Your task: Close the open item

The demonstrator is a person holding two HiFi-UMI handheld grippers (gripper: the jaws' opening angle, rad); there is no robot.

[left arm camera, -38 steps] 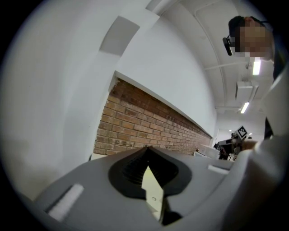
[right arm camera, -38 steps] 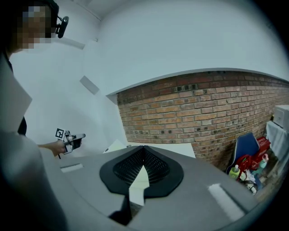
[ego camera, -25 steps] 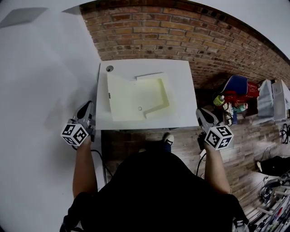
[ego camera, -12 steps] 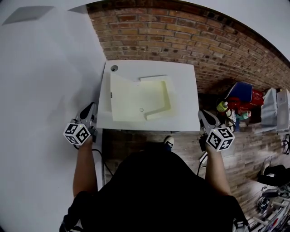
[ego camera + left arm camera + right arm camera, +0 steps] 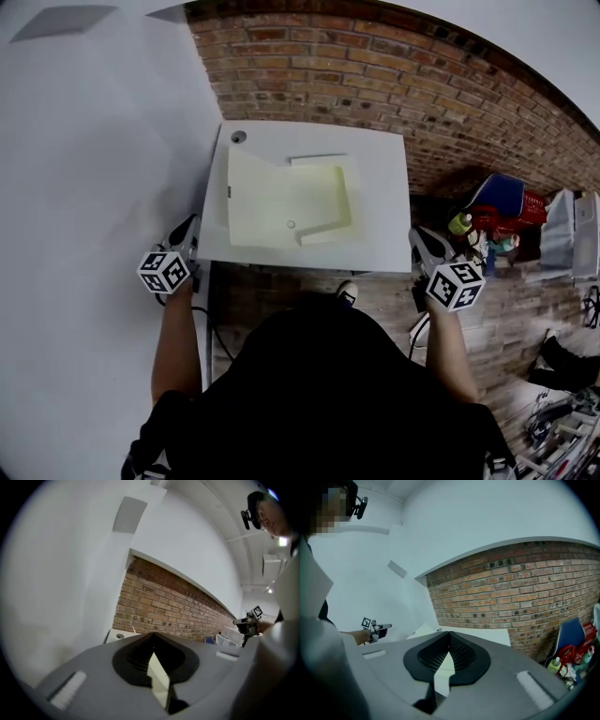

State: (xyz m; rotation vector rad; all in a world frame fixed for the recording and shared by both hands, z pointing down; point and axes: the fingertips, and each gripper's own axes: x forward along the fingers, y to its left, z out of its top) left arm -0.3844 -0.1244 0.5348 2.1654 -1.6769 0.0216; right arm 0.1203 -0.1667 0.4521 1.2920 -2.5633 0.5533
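Both grippers are closed with nothing in them. The left gripper (image 5: 187, 231) shows its two dark jaws meeting at the tips in its own view, and only a sliver of pale surface farther off shows through the gap below those tips. The right gripper (image 5: 418, 236) reads the same way in its own view, tips together and nothing pinched.

Taking the white table (image 5: 384, 187) as the landmark, the left gripper sits just off its near left corner and the right gripper just off its near right corner. Each is held in a hand, its marker cube toward the person. Neither gripper is near the box (image 5: 277, 202), which lies in the middle of the table toward its left side, well apart from both.

That box is pale yellow and lies open. A wide flat panel spreads toward the table's left, and a shallow walled tray faces up toward its right. A small dark round fitting (image 5: 238, 136) sits at the table's far left corner.

Beyond the table's far edge runs a brick wall (image 5: 319, 66). To the table's right, on the floor, are a red basket (image 5: 502, 202) and a green-capped bottle (image 5: 457, 223). A shoe (image 5: 348, 292) shows just below the table's near edge.
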